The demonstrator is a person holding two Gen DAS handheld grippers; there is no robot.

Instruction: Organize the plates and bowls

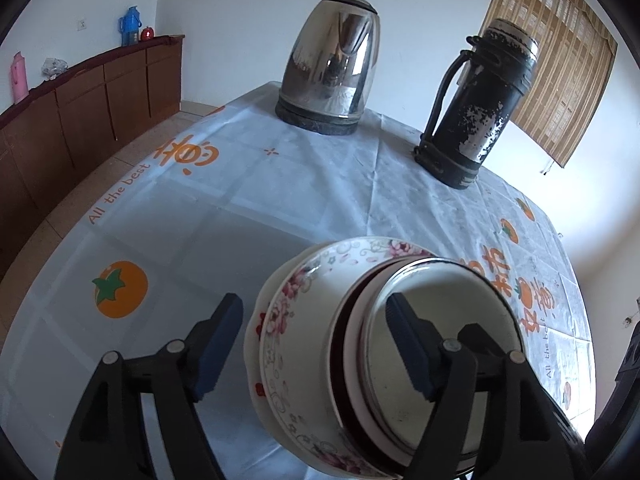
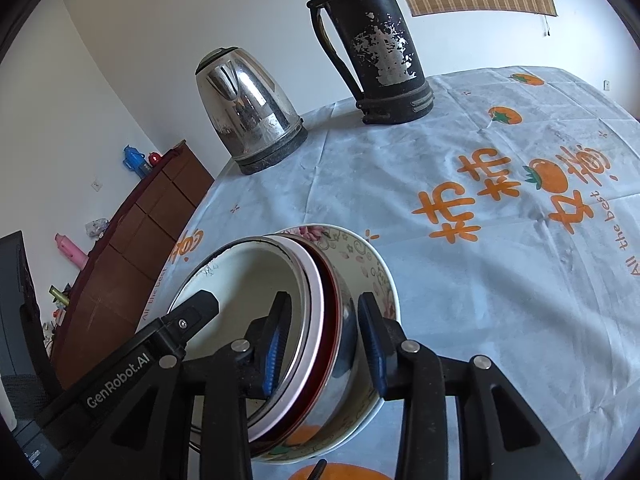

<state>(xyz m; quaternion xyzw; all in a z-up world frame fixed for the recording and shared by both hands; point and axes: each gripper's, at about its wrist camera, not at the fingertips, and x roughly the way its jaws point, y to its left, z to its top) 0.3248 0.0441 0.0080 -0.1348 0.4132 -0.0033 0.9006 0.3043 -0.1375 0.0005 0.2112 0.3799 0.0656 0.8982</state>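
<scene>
Right wrist | right gripper [image 2: 324, 344] clamps bowl stack [image 2: 320, 320] rim | left gripper [image 1: 316, 344] apart, astride stack

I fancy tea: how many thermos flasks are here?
3: black flask on the table near the kettle; blue flask and pink flask on the sideboard. Others may be out of view.

"All the best" runs in orange beside large orange Chinese characters on the pale blue checked tablecloth [image 1: 280, 200] covering the desk; "GenRobot.AI" is printed in white on the black left gripper [image 2: 120, 380].
</scene>
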